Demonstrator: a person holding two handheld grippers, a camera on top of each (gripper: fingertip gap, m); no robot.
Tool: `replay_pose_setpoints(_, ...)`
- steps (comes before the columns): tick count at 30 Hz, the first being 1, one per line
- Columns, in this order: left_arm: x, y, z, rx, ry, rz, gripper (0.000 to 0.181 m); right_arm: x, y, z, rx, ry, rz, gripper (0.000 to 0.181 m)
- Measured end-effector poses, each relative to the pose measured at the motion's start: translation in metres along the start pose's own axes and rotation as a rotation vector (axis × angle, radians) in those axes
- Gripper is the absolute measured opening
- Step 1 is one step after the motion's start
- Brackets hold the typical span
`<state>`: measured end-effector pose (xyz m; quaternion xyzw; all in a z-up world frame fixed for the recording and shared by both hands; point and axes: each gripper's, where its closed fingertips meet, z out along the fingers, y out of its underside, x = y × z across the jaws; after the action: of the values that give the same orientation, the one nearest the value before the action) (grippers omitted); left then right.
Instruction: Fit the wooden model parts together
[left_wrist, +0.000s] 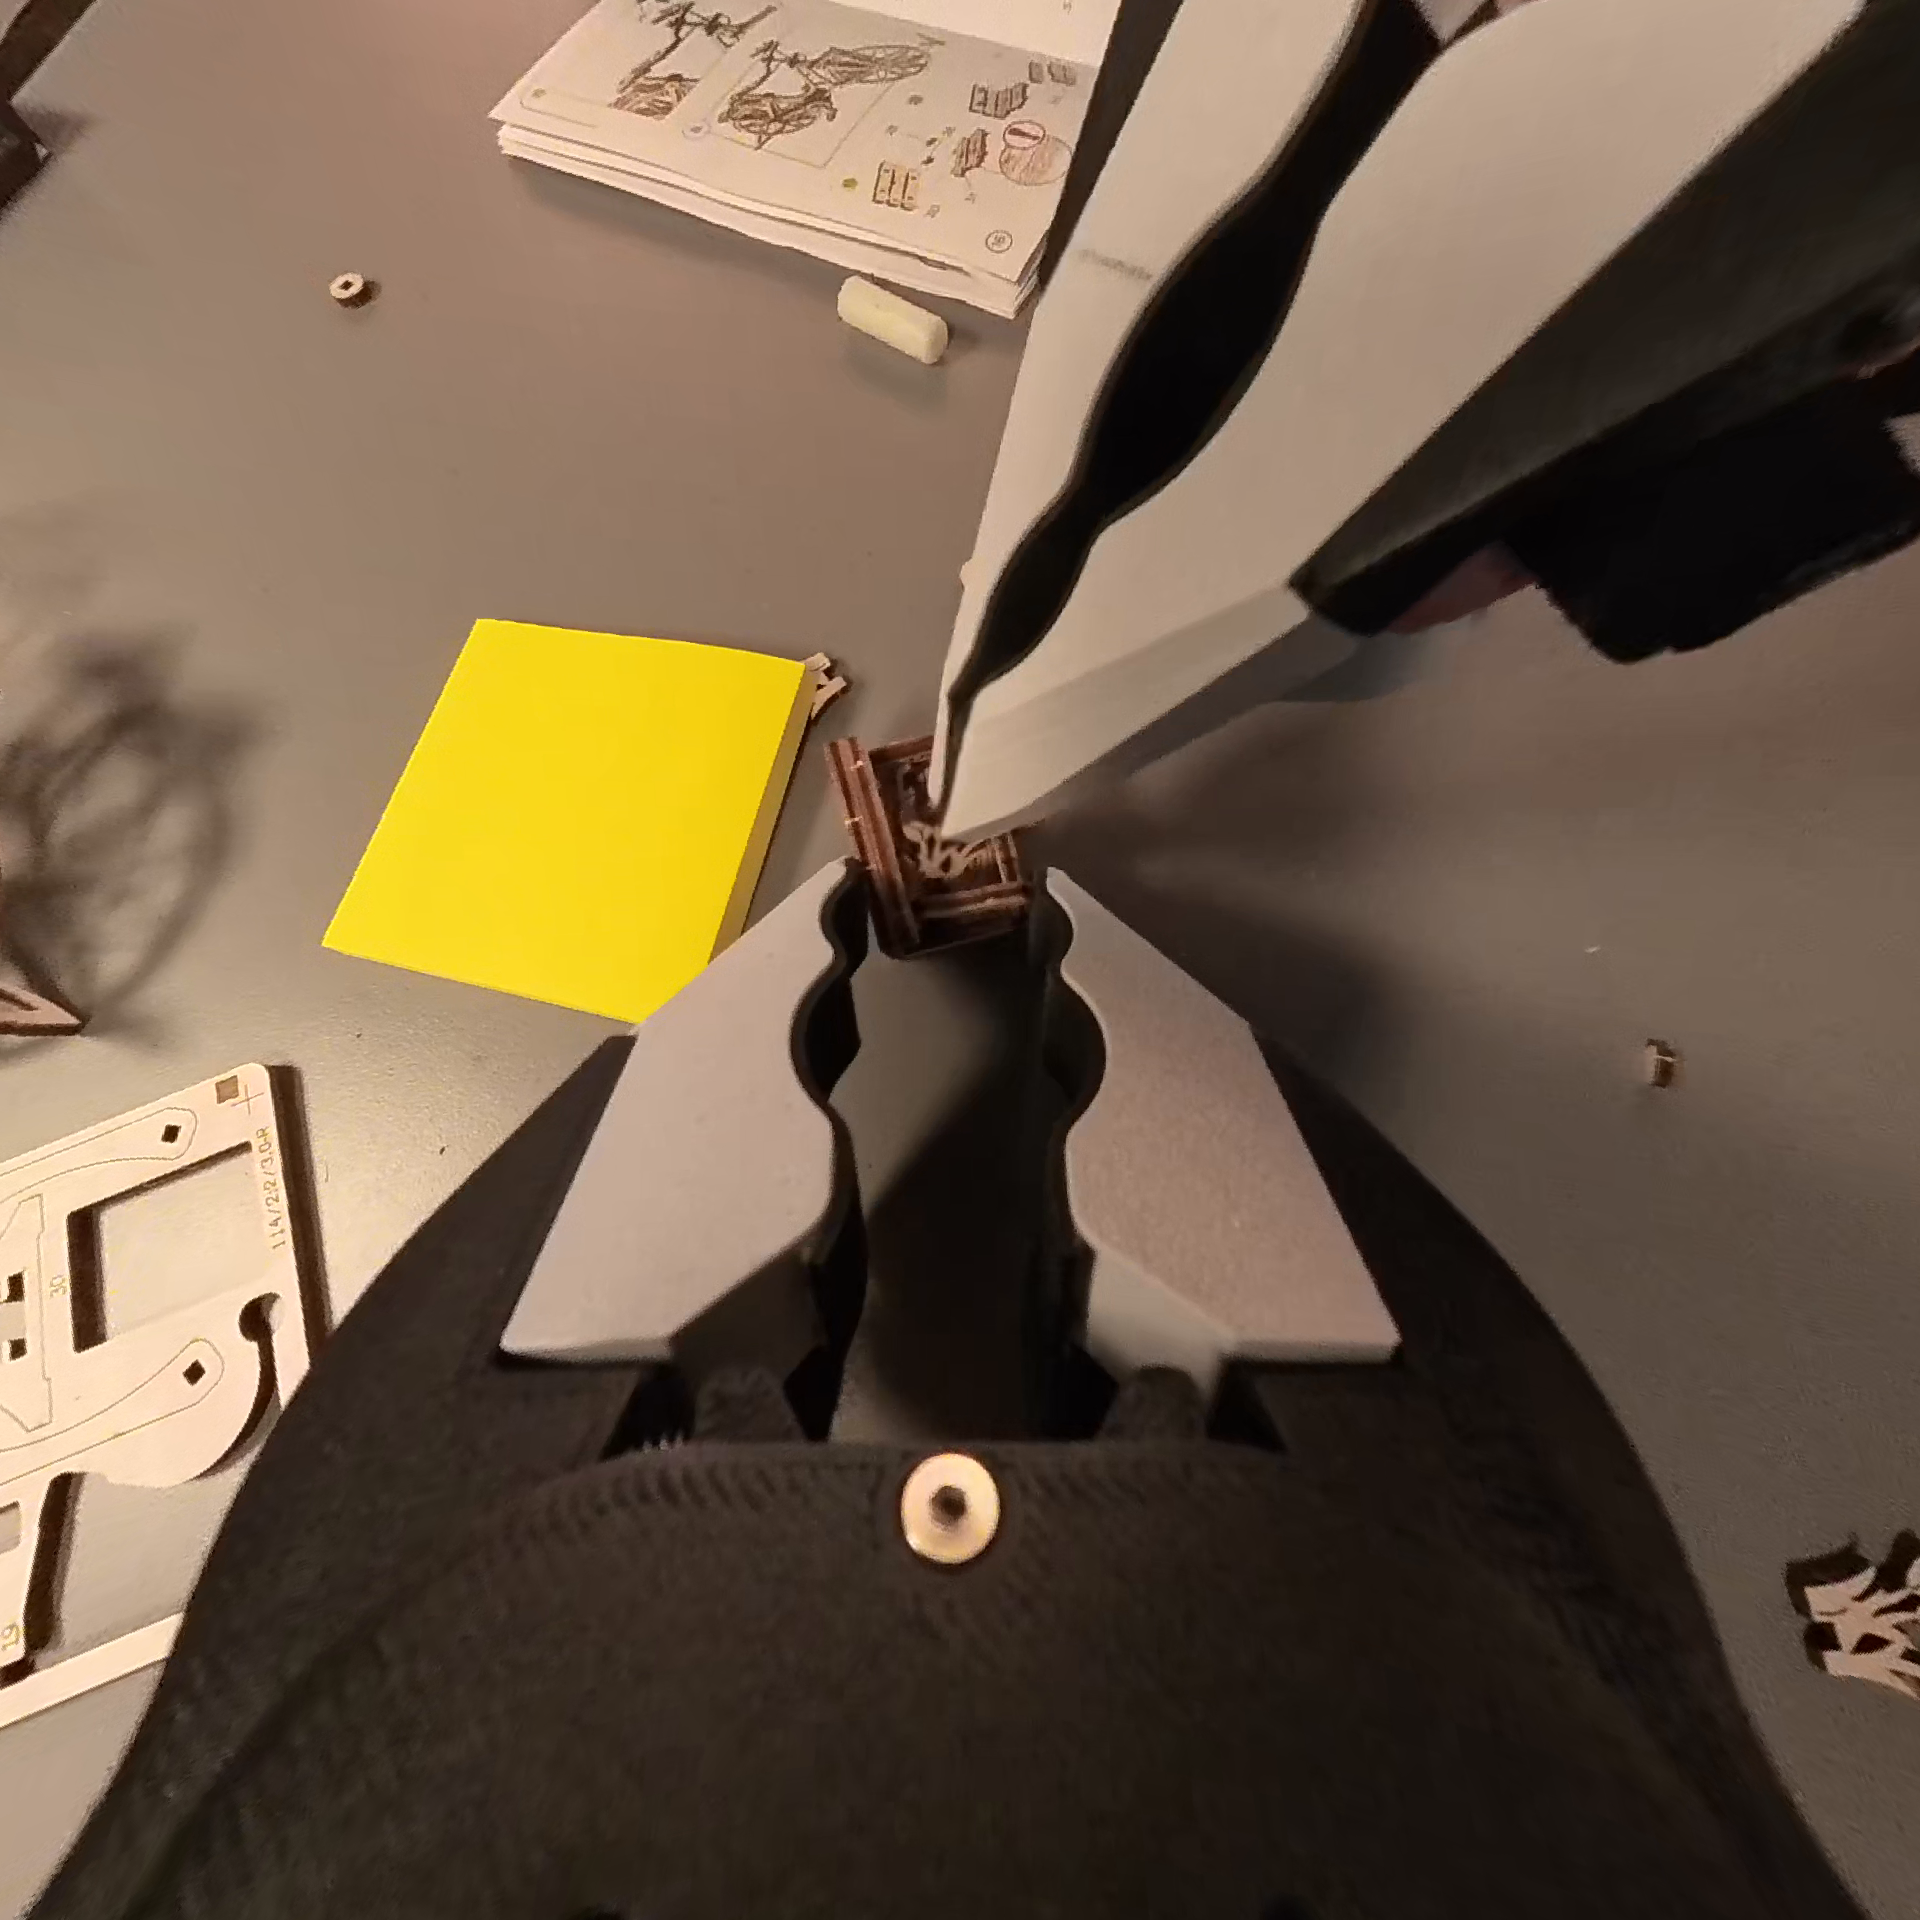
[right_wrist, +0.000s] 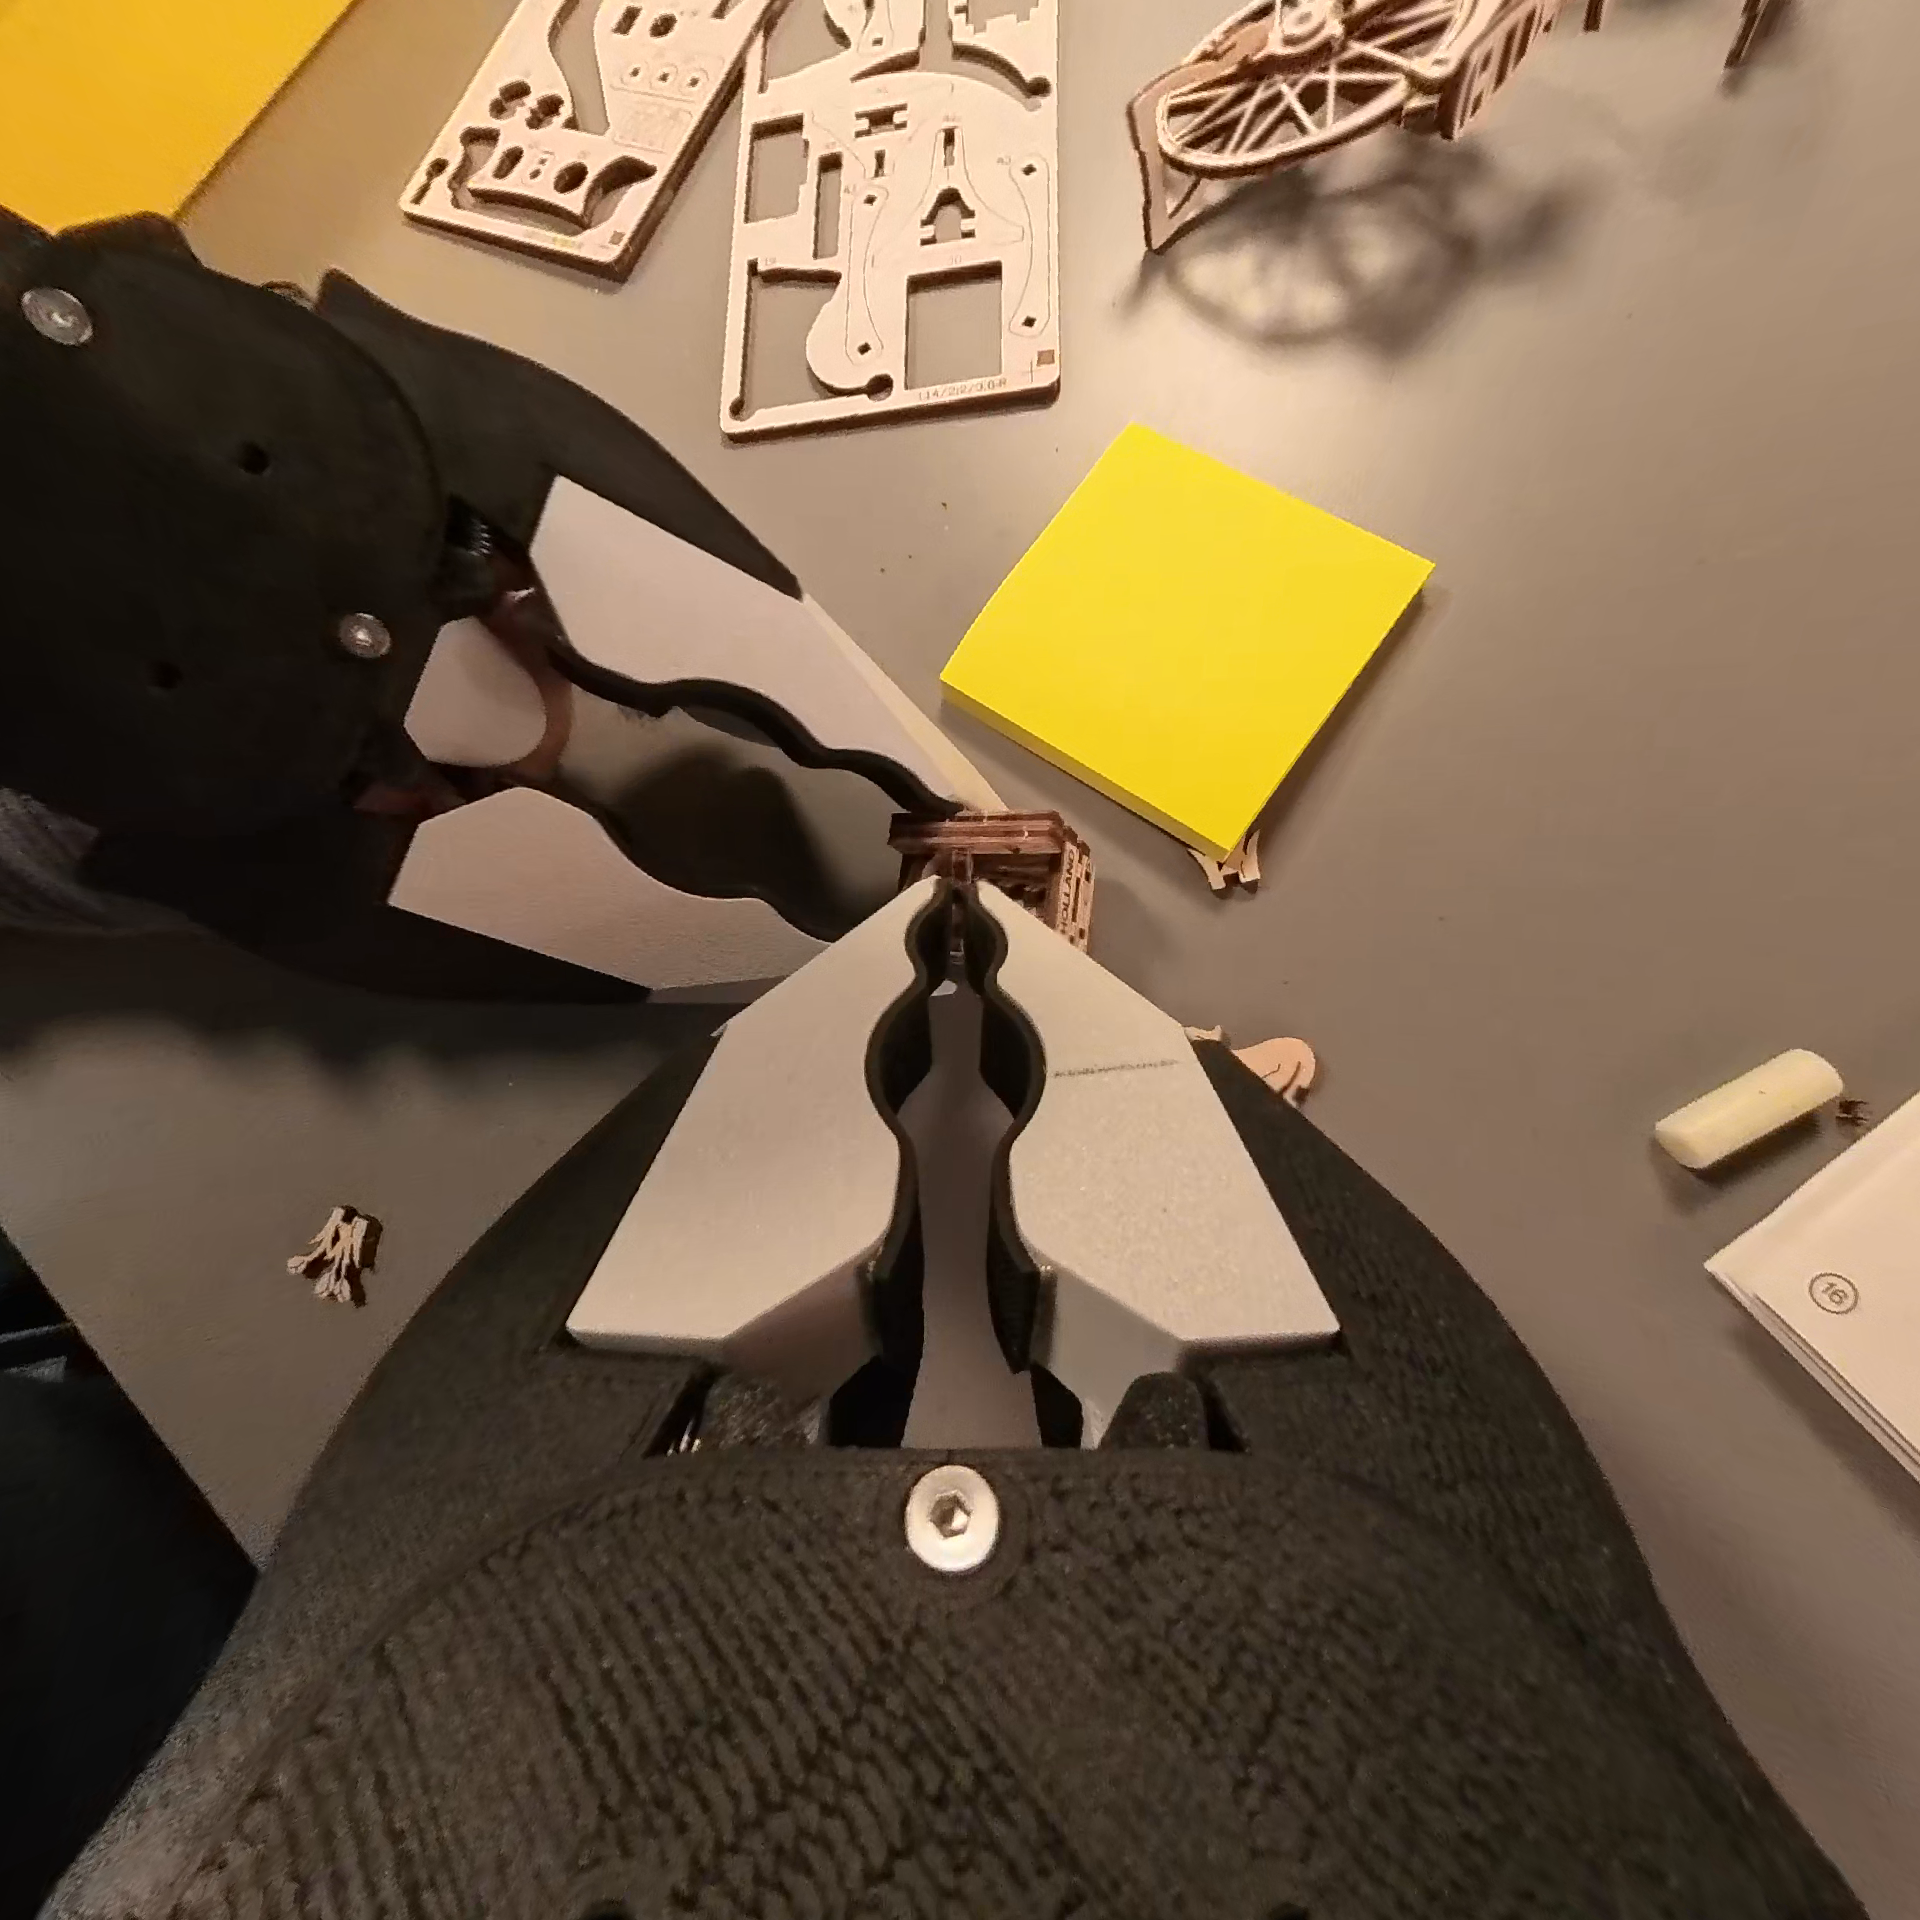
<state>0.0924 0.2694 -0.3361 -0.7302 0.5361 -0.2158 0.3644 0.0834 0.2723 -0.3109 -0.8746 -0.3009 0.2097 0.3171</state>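
Observation:
A small dark-edged wooden box assembly (left_wrist: 971, 906) sits just above the grey table, held between the tips of my left gripper (left_wrist: 951, 891). It also shows in the right wrist view (right_wrist: 1023, 836). My right gripper (right_wrist: 958, 900) is shut on a thin pale wooden part (right_wrist: 962, 869) and holds its tip against the top of the box. In the left wrist view the right gripper (left_wrist: 940, 816) comes down from the upper right with the carved part (left_wrist: 933, 854) at its tip. My left gripper (right_wrist: 928, 857) enters the right wrist view from the left. How far the part sits in the box is hidden.
A yellow note pad (right_wrist: 1184, 634) lies just beside the box. Cut-out part sheets (right_wrist: 894, 218), a wheeled wooden model (right_wrist: 1299, 114), an instruction booklet (left_wrist: 810, 135) and a pale stick (left_wrist: 894, 332) lie around. Small loose wooden parts (right_wrist: 338, 1252) are scattered on the table. My left and right fingertips are right by each other.

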Motion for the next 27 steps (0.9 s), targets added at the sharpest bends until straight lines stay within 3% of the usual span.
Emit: replay_pose_setpoints(27, -0.0011, 0.0, 0.0006, -0.003, 0.014, -0.032, 0.029, 0.0038, -0.0039, -0.0009, 0.147, 0.053, 0.03, 0.0)
